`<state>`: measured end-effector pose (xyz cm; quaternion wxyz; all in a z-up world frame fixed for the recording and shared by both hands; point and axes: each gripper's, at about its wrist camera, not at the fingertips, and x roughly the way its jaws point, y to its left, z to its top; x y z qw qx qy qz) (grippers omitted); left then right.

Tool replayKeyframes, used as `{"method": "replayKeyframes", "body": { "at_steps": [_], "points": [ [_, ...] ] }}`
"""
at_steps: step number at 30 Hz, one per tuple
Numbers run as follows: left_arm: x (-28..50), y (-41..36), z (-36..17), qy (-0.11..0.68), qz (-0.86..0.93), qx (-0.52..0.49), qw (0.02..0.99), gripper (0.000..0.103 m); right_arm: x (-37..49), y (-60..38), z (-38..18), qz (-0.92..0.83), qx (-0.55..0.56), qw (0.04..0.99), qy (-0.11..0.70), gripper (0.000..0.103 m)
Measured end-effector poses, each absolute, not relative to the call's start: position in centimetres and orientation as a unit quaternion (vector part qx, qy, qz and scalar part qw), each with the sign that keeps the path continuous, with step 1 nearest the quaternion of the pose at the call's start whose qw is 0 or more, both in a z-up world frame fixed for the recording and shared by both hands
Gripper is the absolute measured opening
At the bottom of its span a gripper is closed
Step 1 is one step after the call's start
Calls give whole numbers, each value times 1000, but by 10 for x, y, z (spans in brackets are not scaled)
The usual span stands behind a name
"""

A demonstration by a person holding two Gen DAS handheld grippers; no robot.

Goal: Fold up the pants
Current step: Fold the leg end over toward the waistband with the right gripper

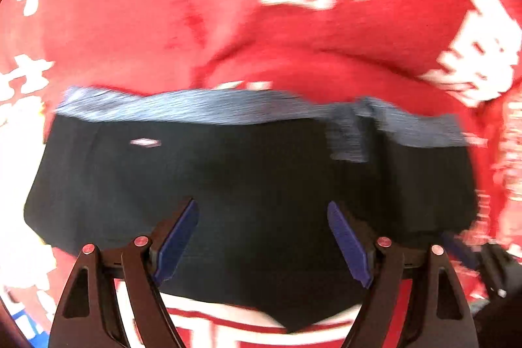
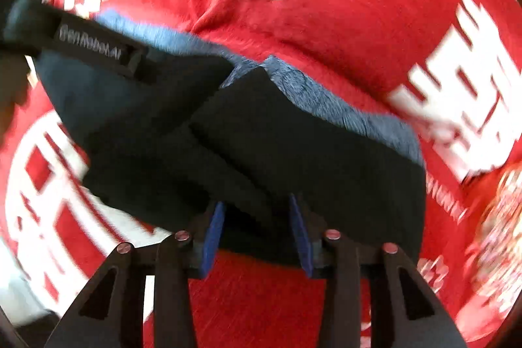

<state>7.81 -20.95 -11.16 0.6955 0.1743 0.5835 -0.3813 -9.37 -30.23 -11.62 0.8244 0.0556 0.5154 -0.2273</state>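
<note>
At the bottom of the left wrist view our left gripper (image 1: 262,238) hangs with fingers spread wide over the dark pants (image 1: 228,185), touching nothing. In the right wrist view our right gripper (image 2: 257,230) has its fingers parted, the folded edge between them, seemingly released. The pants lie folded mid-frame on the red cloth (image 1: 293,31), blue waistband (image 1: 195,106) beyond. Next, we judge, smoothing or another fold. No containers show.
</note>
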Motion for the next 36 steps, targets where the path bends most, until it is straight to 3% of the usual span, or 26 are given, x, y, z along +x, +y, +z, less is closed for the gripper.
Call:
{"method": "replayKeyframes", "body": {
  "at_steps": [3,11,12,13,14,15,16,19,29,36],
  "points": [
    [57,-237,-102,597,-440,164,650,82,-115,-333,-98,-232,148,824,495,44],
    [30,-283,-113,594,-488,196,608,82,-161,-366,-97,-250,256,802,479,44],
    [28,-286,-116,598,-488,196,604,75,-164,-369,-99,-250,266,799,477,44],
    [27,-286,-119,602,-490,196,599,61,-169,-370,-100,-251,275,798,475,44],
    [25,-290,-123,610,-493,203,586,29,-168,-370,-102,-250,281,796,473,43],
    [22,-288,-123,617,-493,210,577,11,-170,-372,-104,-249,289,795,472,40],
    [20,-289,-124,624,-497,210,565,7,-172,-373,-104,-247,296,794,470,37],
    [15,-285,-116,612,-508,221,564,7,-176,-377,-104,-243,316,789,467,32],
    [3,-259,-128,605,-484,240,585,7,-170,-393,-95,-224,323,798,457,32],
    [4,-255,-126,608,-484,228,586,7,-162,-468,-94,-306,329,789,420,32]
  ]
}}
